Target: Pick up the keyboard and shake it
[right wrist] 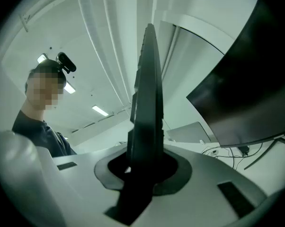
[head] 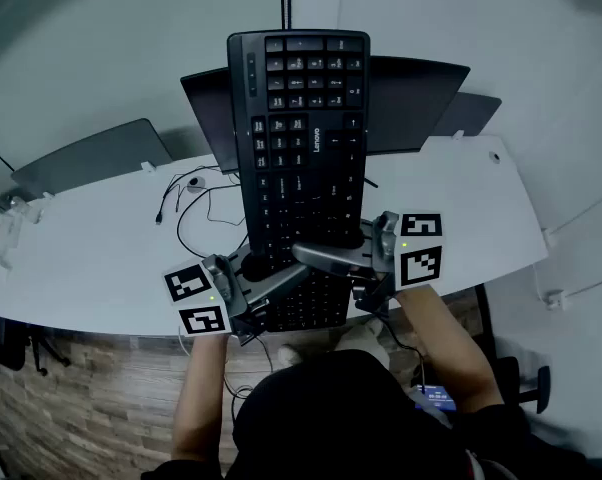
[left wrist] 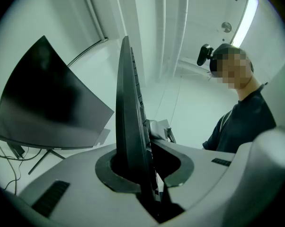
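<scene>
A black keyboard (head: 303, 158) is held up on end in the air above the white desk (head: 91, 248), keys facing the head camera. My left gripper (head: 253, 286) is shut on its lower left edge and my right gripper (head: 346, 260) is shut on its lower right edge. In the left gripper view the keyboard (left wrist: 129, 122) stands edge-on between the jaws of the left gripper (left wrist: 147, 174). Seen from the right gripper view, the keyboard (right wrist: 147, 112) rises as a thin dark slab clamped in the right gripper (right wrist: 142, 174).
A dark monitor (head: 421, 108) stands behind the keyboard on the desk, also the monitor (left wrist: 43, 108) in the left gripper view. Loose cables (head: 196, 208) lie on the desk at the left. A closed laptop (head: 91, 158) sits far left. Wooden floor (head: 91, 388) lies below the desk edge.
</scene>
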`<act>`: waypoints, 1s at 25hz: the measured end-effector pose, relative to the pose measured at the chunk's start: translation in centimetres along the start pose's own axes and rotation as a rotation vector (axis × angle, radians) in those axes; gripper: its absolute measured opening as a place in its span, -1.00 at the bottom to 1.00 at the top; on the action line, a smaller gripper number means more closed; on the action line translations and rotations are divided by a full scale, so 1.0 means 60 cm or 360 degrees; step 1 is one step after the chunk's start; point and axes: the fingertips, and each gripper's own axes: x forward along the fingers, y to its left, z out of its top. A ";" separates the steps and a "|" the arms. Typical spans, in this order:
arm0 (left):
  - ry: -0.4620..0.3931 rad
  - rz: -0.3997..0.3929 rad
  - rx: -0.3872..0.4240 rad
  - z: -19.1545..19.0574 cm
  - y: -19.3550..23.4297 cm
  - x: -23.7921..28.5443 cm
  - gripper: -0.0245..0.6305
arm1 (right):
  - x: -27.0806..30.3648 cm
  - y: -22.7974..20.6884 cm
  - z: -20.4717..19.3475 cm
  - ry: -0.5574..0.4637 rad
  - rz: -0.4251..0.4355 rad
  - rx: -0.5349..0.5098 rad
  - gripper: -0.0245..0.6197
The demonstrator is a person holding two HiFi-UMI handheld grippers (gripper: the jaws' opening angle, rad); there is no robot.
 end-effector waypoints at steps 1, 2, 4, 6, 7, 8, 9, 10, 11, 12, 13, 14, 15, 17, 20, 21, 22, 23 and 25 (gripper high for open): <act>0.0001 0.0001 -0.0001 0.000 0.000 0.000 -0.63 | 0.000 0.000 0.000 -0.0001 0.0000 0.0002 -0.64; 0.0001 0.0002 -0.0002 0.000 -0.001 -0.001 -0.63 | 0.001 0.001 0.000 -0.0002 0.0000 0.0004 -0.64; 0.0001 0.0004 -0.0004 -0.001 -0.001 -0.001 -0.63 | 0.000 0.001 -0.001 0.0000 0.0001 0.0006 -0.64; -0.0001 0.0005 -0.0005 -0.001 -0.001 0.000 -0.63 | 0.000 0.001 -0.002 0.0003 0.0004 0.0007 -0.64; -0.0003 0.0006 -0.0005 -0.001 -0.001 0.000 -0.63 | -0.001 0.001 -0.002 0.0004 0.0005 0.0006 -0.64; -0.0004 0.0007 -0.0003 -0.001 -0.001 0.000 -0.63 | 0.000 0.001 -0.001 0.0004 0.0007 0.0004 -0.64; -0.0004 0.0007 0.0001 -0.001 -0.001 0.000 -0.63 | 0.000 0.001 -0.001 0.0003 0.0011 -0.0001 -0.64; -0.0003 0.0007 0.0007 -0.001 -0.001 -0.001 -0.63 | 0.000 0.002 -0.001 0.0002 0.0017 -0.0005 -0.64; -0.0001 0.0006 0.0012 0.000 -0.002 -0.001 -0.63 | 0.001 0.003 -0.001 -0.0001 0.0021 -0.0008 -0.64; 0.0001 0.0006 0.0015 0.000 -0.002 -0.002 -0.63 | 0.001 0.003 0.000 -0.0004 0.0020 -0.0007 -0.64; 0.0002 0.0008 0.0014 0.000 -0.002 -0.002 -0.63 | 0.001 0.003 0.000 -0.0004 0.0014 -0.0004 -0.64; 0.0002 0.0010 0.0012 0.000 -0.002 -0.001 -0.63 | 0.001 0.002 0.000 -0.0003 0.0007 0.0000 -0.63; 0.0000 0.0012 0.0010 0.000 -0.002 -0.001 -0.63 | 0.000 0.002 -0.001 -0.0001 0.0004 0.0002 -0.63; -0.0003 0.0013 0.0015 -0.001 -0.002 -0.001 -0.63 | 0.000 0.003 -0.002 0.0001 0.0003 -0.0002 -0.63; -0.0007 0.0010 0.0031 -0.001 -0.001 -0.001 -0.63 | 0.000 0.001 0.000 -0.0004 -0.0018 -0.0022 -0.64; -0.0009 0.0009 0.0034 -0.001 0.000 -0.001 -0.63 | 0.000 0.000 0.000 -0.0005 -0.0031 -0.0026 -0.64; -0.0011 0.0007 0.0037 -0.001 0.000 -0.001 -0.63 | 0.000 0.000 0.000 -0.0004 -0.0042 -0.0028 -0.64; -0.0013 0.0002 0.0041 0.000 -0.001 -0.001 -0.63 | 0.000 0.000 0.000 -0.0003 -0.0050 -0.0031 -0.64; -0.0018 -0.0011 0.0055 0.000 -0.002 -0.002 -0.63 | 0.000 0.001 0.000 0.0000 -0.0059 -0.0044 -0.64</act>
